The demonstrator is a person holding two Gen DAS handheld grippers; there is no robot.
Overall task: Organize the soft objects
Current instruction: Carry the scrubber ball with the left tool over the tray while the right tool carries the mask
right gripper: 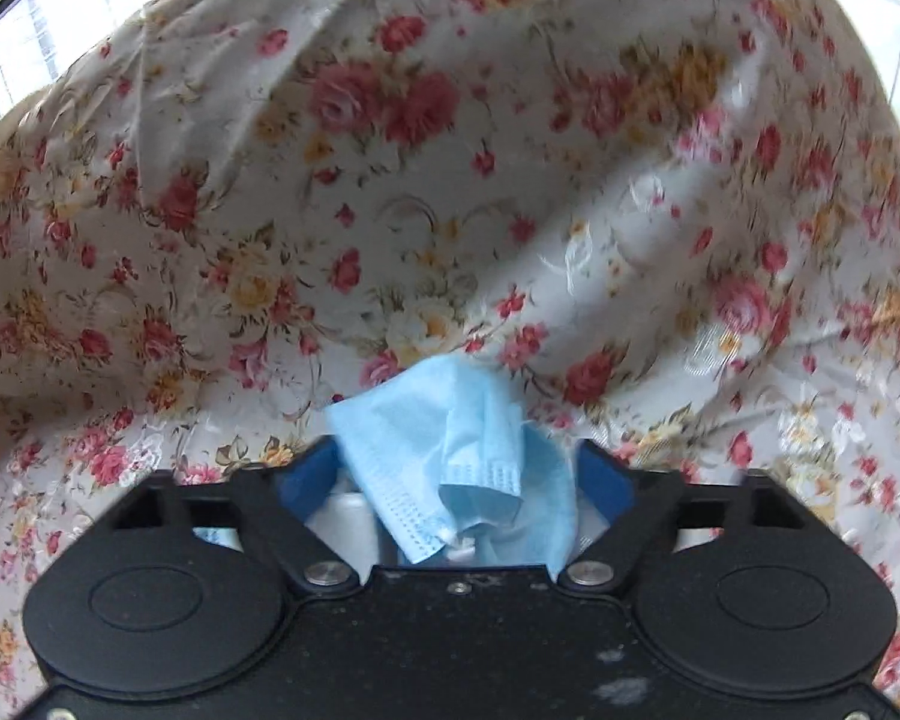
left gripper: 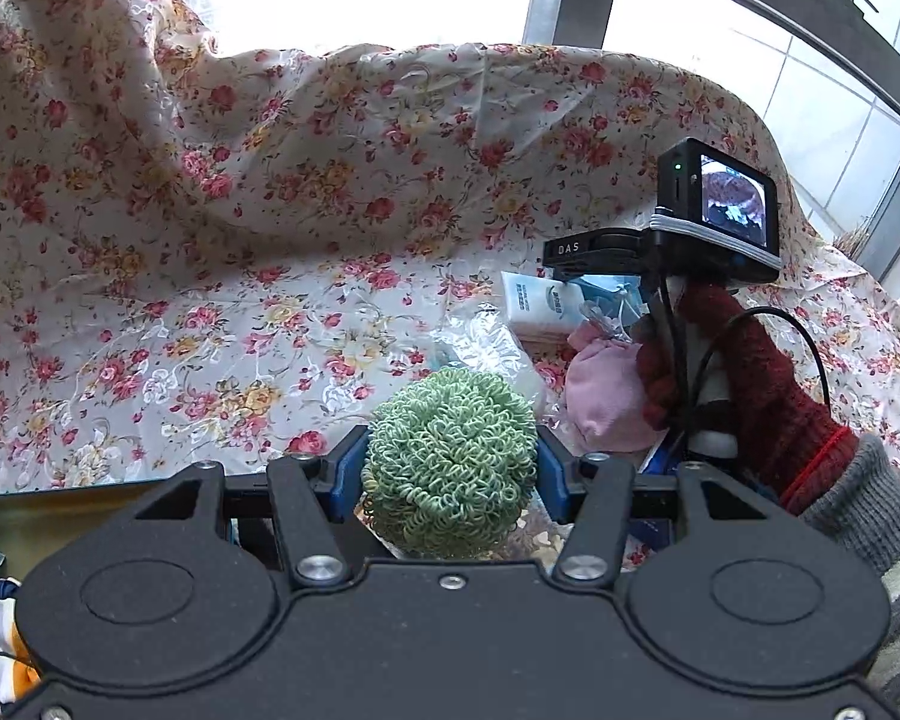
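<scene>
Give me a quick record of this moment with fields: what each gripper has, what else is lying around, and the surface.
left gripper: shut on green scrubber ball
right gripper: blue face mask between its fingers; whether the pads press it is unclear
right hand: red knit glove, grey sleeve
lying nearby: pink pouch, tissue pack, clear plastic bag
surface: floral cloth, draped and wrinkled

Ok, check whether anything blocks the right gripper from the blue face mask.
Nothing visible does. The blue face mask already sits crumpled between the right gripper's fingers, with only the floral cloth behind it. Whether the pads actually press on it cannot be told.
</scene>
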